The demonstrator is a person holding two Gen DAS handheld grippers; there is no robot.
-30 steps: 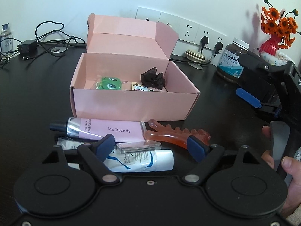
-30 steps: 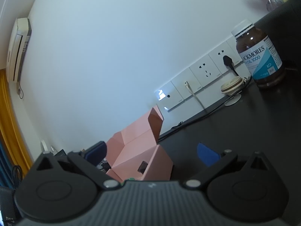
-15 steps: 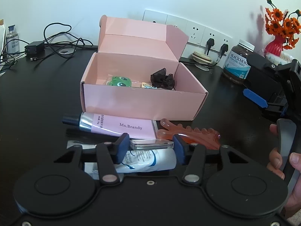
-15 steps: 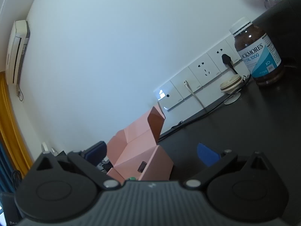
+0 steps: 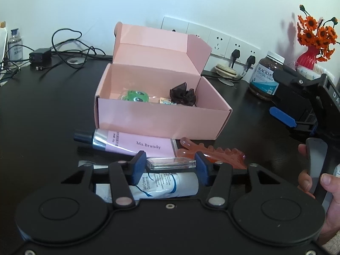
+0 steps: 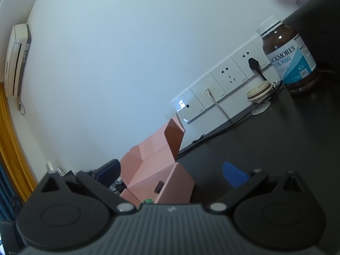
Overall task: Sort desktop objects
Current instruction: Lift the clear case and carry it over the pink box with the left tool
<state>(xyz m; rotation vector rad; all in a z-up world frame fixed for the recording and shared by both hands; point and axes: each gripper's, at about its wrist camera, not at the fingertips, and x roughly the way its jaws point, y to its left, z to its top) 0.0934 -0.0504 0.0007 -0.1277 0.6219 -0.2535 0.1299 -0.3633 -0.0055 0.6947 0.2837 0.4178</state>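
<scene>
Left wrist view: left gripper (image 5: 171, 163) clamped on clear case (image 5: 170, 162) — lifted above white tube (image 5: 148, 186), near side of pink box (image 5: 157, 118). Right gripper (image 6: 171, 175) spread wide — empty.

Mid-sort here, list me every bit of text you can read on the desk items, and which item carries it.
"Ms.Brandy": pink tube lying in front of the pink box.
"BLACKMORES" (first letters cut off), "OIL 1000": brown supplement bottle.
Roughly "Lait-Creme Concentre": white tube, partly hidden, unsure.
Small print on the pink tube, the far-left bottle: too small to read.
</scene>
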